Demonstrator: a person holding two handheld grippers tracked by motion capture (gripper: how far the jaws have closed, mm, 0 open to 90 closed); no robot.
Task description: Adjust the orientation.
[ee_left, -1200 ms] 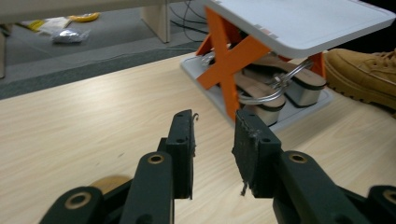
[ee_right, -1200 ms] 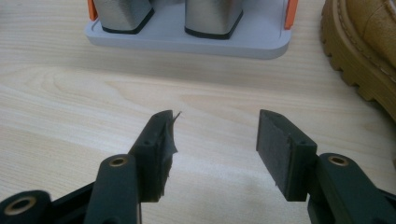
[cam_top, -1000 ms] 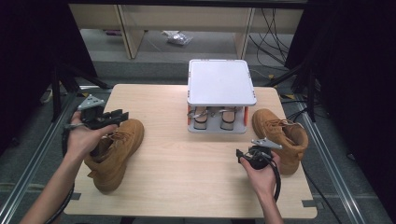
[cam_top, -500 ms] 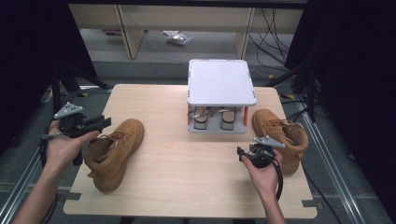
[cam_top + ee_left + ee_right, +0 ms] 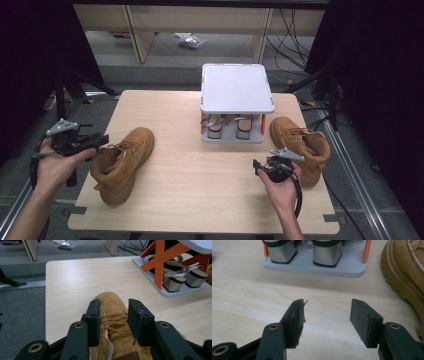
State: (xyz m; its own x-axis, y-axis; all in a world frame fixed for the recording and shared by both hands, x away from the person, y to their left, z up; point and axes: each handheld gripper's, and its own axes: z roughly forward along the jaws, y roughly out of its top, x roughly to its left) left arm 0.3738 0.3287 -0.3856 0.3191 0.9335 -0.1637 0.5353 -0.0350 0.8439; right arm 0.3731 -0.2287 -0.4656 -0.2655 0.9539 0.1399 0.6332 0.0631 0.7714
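Boot (image 5: 122, 162) at lower left lies released; your left gripper (image 5: 92, 142), jaws just widening and empty, sits beside it; right gripper (image 5: 260, 167) hovers apart, other boot (image 5: 302, 147) untouched

High view overlooks the table (image 5: 190, 170); both gripper views skim it closely.
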